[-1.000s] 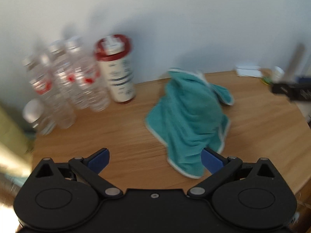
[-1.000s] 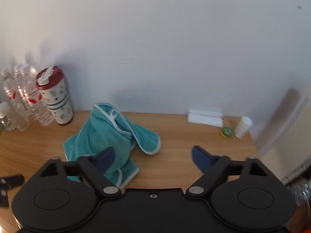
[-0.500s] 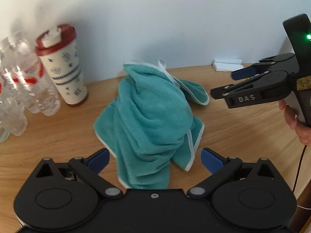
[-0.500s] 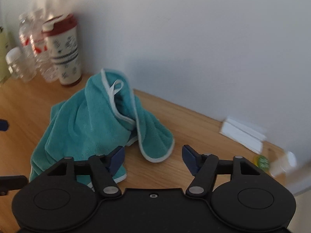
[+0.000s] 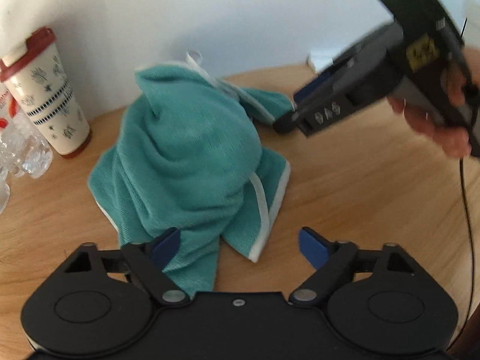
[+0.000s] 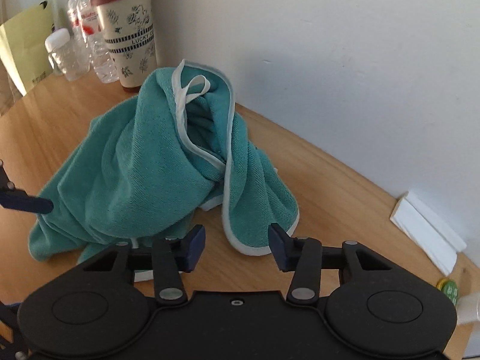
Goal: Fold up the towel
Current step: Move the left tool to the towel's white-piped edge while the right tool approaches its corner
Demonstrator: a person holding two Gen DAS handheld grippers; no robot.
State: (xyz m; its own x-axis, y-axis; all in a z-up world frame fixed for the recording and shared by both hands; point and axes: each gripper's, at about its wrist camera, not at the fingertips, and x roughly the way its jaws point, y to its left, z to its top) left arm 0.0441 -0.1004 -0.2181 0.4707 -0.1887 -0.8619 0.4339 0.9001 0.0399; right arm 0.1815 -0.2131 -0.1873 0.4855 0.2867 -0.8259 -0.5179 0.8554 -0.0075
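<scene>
From the left wrist camera, the teal towel (image 5: 192,162) sits crumpled in a tall heap on the wooden bench (image 5: 360,195), its white-trimmed edges trailing down the right side. The left gripper (image 5: 240,241) has its blue-padded fingers (image 5: 165,244) spread wide apart, holding nothing. The near end of the towel runs under the left finger and toward the gripper body, while the right finger stands over bare wood just beside the towel's white hem. Farther back on the right, the right gripper (image 5: 286,109) reaches in from the side, held by a hand (image 5: 432,123); its tips are at the towel's far right flap, though blur hides whether they touch the cloth. A cream tumbler (image 5: 45,96) with a red lid stands at the left by the wall, with clear water bottles (image 5: 21,150) next to it.

From the right wrist camera, the towel (image 6: 144,174) fills the middle of the view, a white hanging loop at its peak. The right gripper (image 6: 237,244) has its fingers (image 6: 195,247) parted, with nothing clamped; the rounded, white-edged flap of the towel hangs down to the bench between them, its lowest hem just ahead of the gap. The left finger lies close against the towel's main mass. At the left edge a blue tip of the left gripper (image 6: 28,204) pokes in beside the towel's low side. A white folded object (image 6: 429,231) lies by the wall at right.
</scene>
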